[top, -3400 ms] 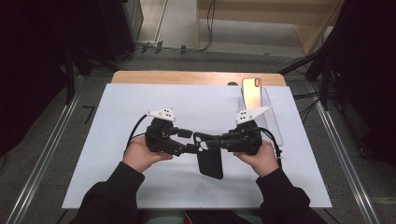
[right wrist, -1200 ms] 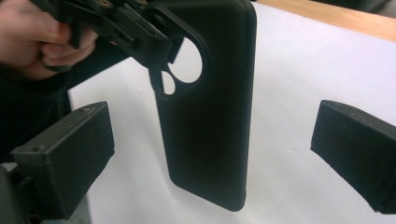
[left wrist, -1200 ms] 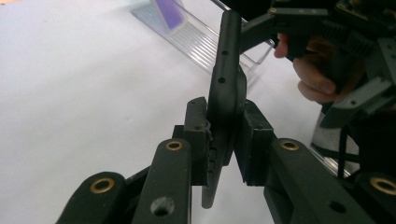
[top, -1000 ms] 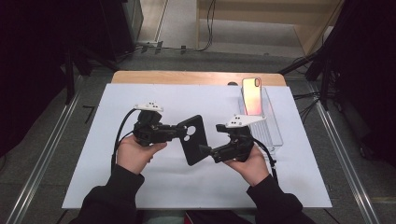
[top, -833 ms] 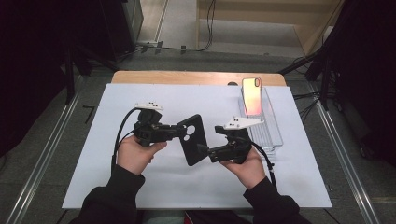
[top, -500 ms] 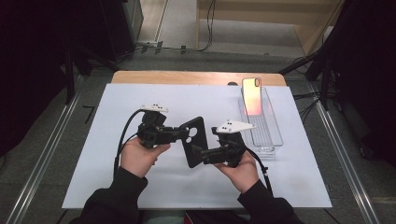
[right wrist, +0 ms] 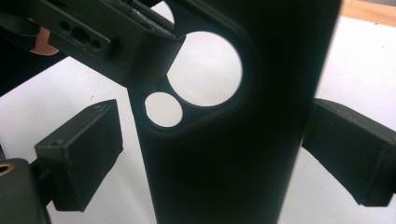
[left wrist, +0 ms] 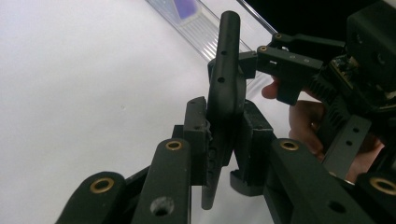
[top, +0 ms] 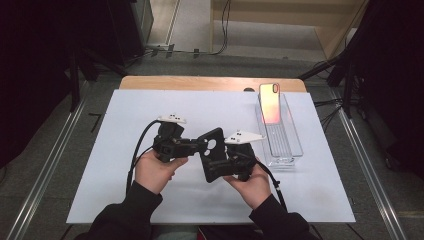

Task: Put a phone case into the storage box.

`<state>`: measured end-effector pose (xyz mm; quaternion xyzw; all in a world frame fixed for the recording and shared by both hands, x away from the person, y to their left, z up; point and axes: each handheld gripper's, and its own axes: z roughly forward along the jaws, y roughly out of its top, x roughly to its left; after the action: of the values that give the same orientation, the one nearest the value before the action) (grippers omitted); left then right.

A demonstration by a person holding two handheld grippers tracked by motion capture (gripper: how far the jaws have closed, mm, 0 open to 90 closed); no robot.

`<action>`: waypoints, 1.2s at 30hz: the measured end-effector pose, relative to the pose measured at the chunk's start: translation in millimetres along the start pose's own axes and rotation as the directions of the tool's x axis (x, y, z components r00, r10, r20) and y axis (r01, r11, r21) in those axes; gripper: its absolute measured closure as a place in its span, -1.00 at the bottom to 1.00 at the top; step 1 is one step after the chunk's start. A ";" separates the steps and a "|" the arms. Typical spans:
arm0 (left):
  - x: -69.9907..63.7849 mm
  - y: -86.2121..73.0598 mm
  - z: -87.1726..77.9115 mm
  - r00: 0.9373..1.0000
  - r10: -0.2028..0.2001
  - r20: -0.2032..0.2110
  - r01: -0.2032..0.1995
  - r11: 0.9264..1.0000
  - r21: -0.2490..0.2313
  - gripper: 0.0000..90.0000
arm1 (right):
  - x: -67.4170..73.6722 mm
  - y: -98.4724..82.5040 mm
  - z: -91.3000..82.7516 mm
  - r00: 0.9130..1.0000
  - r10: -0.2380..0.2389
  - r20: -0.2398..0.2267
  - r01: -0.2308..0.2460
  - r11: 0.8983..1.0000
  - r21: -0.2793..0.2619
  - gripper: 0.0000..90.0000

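A black phone case [top: 212,155] with round camera cut-outs stands tilted above the white mat, between both hands. My left gripper [top: 199,146] comes in from the left and is shut on the case's upper edge; in the left gripper view its pads [left wrist: 195,135] pinch the case [left wrist: 226,79] edge-on. My right gripper [top: 226,167] reaches in from the right at the case's lower part. In the right gripper view the case [right wrist: 224,177] stands between the two pads [right wrist: 79,154], with a gap showing at the left pad, so the jaws stand open around it.
A clear plastic tray [top: 287,150] lies at the right of the white mat [top: 125,115], with an orange-pink phone [top: 270,102] leaning at its far end. The tray [left wrist: 205,32] also shows behind the case in the left gripper view. A wooden table edge [top: 200,82] runs along the back.
My right hand has moved left and a little down, bringing its open jaws around the case. The left hand still holds the case and has barely shifted.
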<state>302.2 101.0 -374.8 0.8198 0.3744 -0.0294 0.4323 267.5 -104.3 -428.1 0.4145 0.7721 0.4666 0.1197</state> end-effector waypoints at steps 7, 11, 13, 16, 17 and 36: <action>-3.9 -0.4 2.0 1.000 -0.006 0.008 0.006 1.000 -0.007 0.71 | 1.8 -0.6 4.4 0.999 -0.002 0.038 0.002 1.000 -0.002 -0.91; -4.9 -1.8 4.6 1.000 -0.006 0.009 0.006 1.000 -0.003 0.71 | 1.4 -0.6 3.3 0.999 -0.007 0.042 0.007 1.000 -0.014 -0.75; -5.0 -1.9 5.1 1.000 0.000 0.010 0.000 1.000 -0.001 0.71 | 1.6 -0.7 3.0 0.999 -0.013 0.047 0.014 1.000 -0.010 -0.74; -4.7 -1.9 4.8 1.000 0.001 0.014 -0.001 1.000 -0.001 0.70 | 1.4 -0.5 2.6 0.999 -0.016 0.044 0.016 1.000 -0.006 -0.73; -5.0 -1.7 4.5 1.000 0.000 0.015 0.000 1.000 -0.003 0.70 | 1.4 -0.3 2.3 0.999 -0.019 0.044 0.019 1.000 -0.006 -0.72; 1.4 0.3 -8.4 0.995 0.076 0.070 -0.074 0.997 -0.029 -0.25 | -20.7 0.8 -0.5 1.000 -0.024 -0.004 0.024 1.000 0.018 -0.72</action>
<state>301.1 107.9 -369.9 0.8260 0.3281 -0.0375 0.4569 280.6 -120.0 -431.3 0.4055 0.7814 0.4589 0.1200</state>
